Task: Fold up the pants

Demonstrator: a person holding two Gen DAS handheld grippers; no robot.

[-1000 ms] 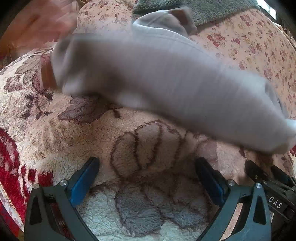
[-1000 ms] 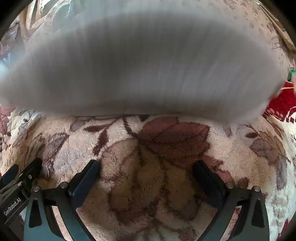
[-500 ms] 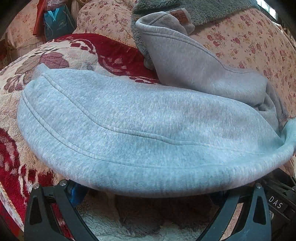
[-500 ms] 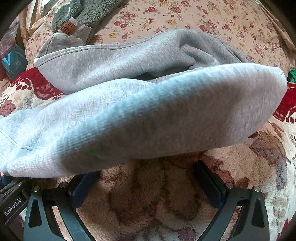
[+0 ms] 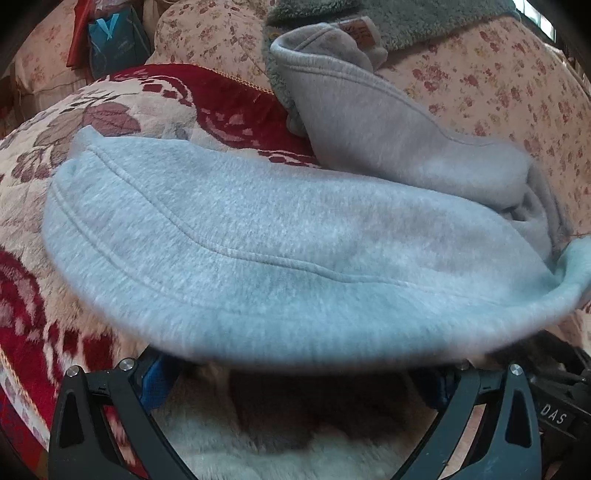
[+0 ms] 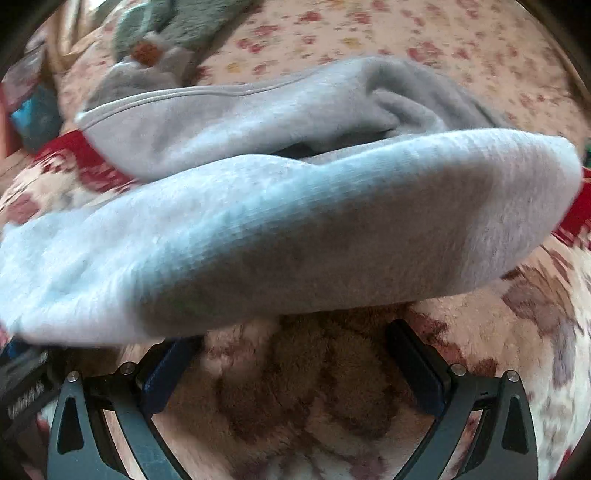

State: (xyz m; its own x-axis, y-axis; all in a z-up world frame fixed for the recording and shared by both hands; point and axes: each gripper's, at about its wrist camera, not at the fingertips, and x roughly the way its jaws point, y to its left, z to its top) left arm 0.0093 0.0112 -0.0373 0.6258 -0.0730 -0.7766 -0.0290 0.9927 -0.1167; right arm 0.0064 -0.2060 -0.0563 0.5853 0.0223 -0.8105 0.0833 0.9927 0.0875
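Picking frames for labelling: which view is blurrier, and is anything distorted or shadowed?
Right wrist: motion blur smears the grey pants and the patch label. Left wrist: sharper, seam readable, only the pants' near edge soft. Both: fisheye bending, dark corners, shadow under the cloth on the floral blanket.

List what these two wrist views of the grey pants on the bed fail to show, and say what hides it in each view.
- Left wrist view: the left gripper fingertips are covered by the pants.
- Right wrist view: the right gripper left fingertip goes under the pants; motion blur softens everything.
- Both views: the brown label is too small to read.
- Both views: the blanket under the pants is hidden.
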